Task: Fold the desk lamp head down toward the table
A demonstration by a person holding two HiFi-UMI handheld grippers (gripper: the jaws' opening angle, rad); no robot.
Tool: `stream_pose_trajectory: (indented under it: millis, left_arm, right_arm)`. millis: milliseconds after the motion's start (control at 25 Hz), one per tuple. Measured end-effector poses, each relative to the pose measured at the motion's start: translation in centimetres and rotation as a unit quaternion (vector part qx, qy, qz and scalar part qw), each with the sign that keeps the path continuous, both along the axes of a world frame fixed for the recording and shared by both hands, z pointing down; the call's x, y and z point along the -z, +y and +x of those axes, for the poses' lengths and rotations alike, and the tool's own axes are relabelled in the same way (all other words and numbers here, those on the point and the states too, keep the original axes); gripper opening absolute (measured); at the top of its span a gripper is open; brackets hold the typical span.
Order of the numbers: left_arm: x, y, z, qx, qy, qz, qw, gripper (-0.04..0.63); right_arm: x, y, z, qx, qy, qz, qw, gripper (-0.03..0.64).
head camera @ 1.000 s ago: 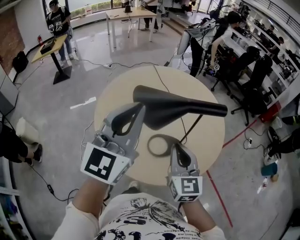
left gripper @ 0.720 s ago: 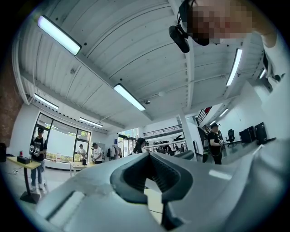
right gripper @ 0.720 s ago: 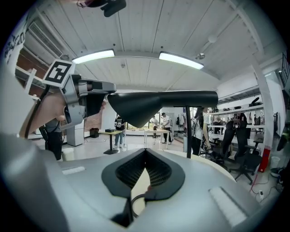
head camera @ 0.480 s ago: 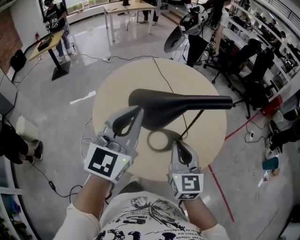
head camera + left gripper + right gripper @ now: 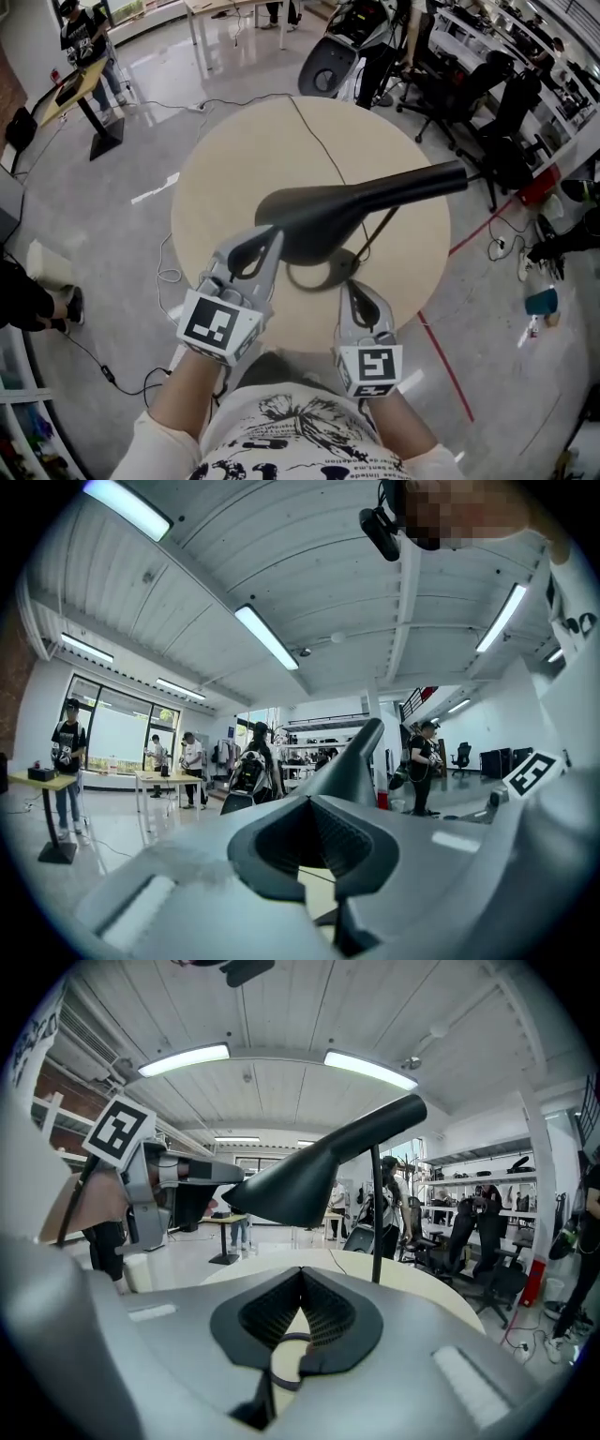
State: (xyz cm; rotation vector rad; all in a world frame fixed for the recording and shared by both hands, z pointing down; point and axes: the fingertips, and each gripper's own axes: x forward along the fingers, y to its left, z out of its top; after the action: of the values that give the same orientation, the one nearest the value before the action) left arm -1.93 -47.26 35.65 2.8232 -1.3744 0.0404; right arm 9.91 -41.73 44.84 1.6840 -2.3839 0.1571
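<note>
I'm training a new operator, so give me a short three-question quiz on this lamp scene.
1. True or false: the lamp head lies flat on the table.
2. The lamp's base is: A a ring, B a square, C a cone.
3. Which is nearer the base, the left gripper or the right gripper?
Key: 1 false; 2 A; 3 right gripper.

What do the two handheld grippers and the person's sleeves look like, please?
Both the left gripper and right gripper are pale grey and tapering, with black ribbed pads lining a teardrop opening. Each carries a white cube with black square markers. No cables show. The person wears a white short-sleeved T-shirt with dark line drawings.
</note>
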Motion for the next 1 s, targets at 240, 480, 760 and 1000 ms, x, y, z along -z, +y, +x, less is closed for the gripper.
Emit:
stream_pose_trajectory:
  millis: [240,480,760,1000]
  left_arm:
    - [-3.7,-0.2,2.3,-0.024,-0.01,-0.037,0.999,0.002]
    - [-5.4,-0.1,3.7,-0.041,-0.019,-0.046,0.9979,0.003]
    - [-6.4,-0.5,4.8,-0.045,-0.023,-0.041,0.9978,-0.004]
    - [-5.4,-0.5,4.9,-0.032,-0.006,-0.028,0.9991,-0.002]
  right_arm:
    - [-1.6,0.8,0.3,-0.008,0.001,-0.017,1.0,0.009]
    - [-1.8,1.6,0.8,-0.023,-0.014,-0.029,0.999,0.009]
    - [-1.9,1.9,1.8,-0.037,-0.014,-0.029,0.999,0.009]
    - [-1.6,2.3,2.8,-0.039,-0.011,-0.028,0.999,0.009]
